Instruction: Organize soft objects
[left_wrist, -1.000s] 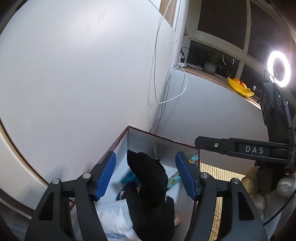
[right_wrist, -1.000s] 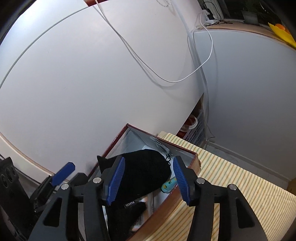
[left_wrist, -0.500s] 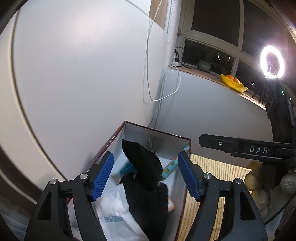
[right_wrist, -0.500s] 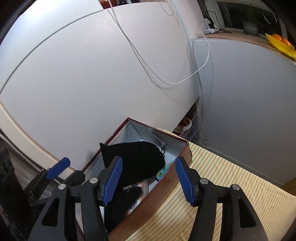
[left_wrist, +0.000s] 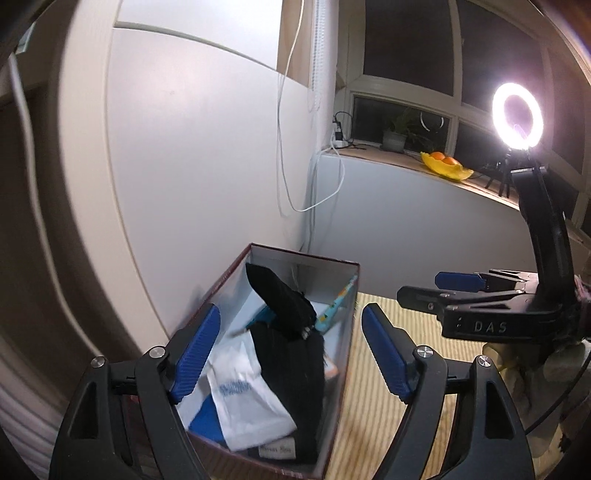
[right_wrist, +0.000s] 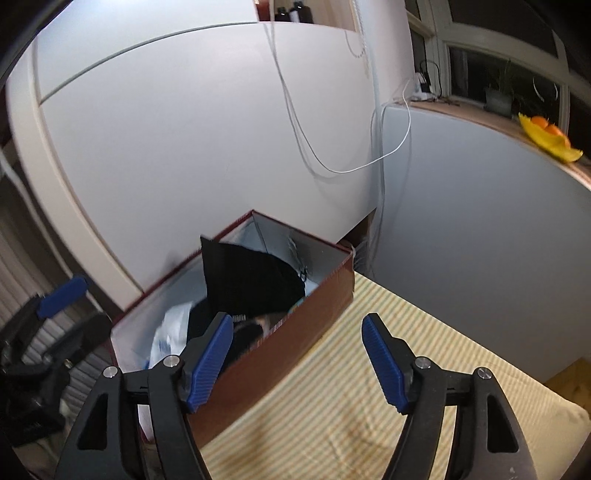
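A dark red box (left_wrist: 343, 354) with white inner walls stands against the white wall; it also shows in the right wrist view (right_wrist: 295, 332). A black soft garment (left_wrist: 288, 339) lies in it, one corner sticking up, also seen in the right wrist view (right_wrist: 247, 280). A white and blue cloth (left_wrist: 243, 398) and a teal patterned item (left_wrist: 332, 310) lie beside it in the box. My left gripper (left_wrist: 291, 350) is open and empty above the box. My right gripper (right_wrist: 297, 362) is open and empty, over the box's near wall and the striped mat.
A yellow striped mat (right_wrist: 369, 406) covers the surface right of the box. White cables (right_wrist: 332, 162) hang down the wall. A ring light (left_wrist: 517, 116) and a yellow fruit bowl (left_wrist: 445, 168) stand at the window ledge. Pale soft items (left_wrist: 517, 365) lie at the right edge.
Both grippers have drawn back and up from the box, so it looks smaller and farther. The black garment stays in the box, free of both grippers.
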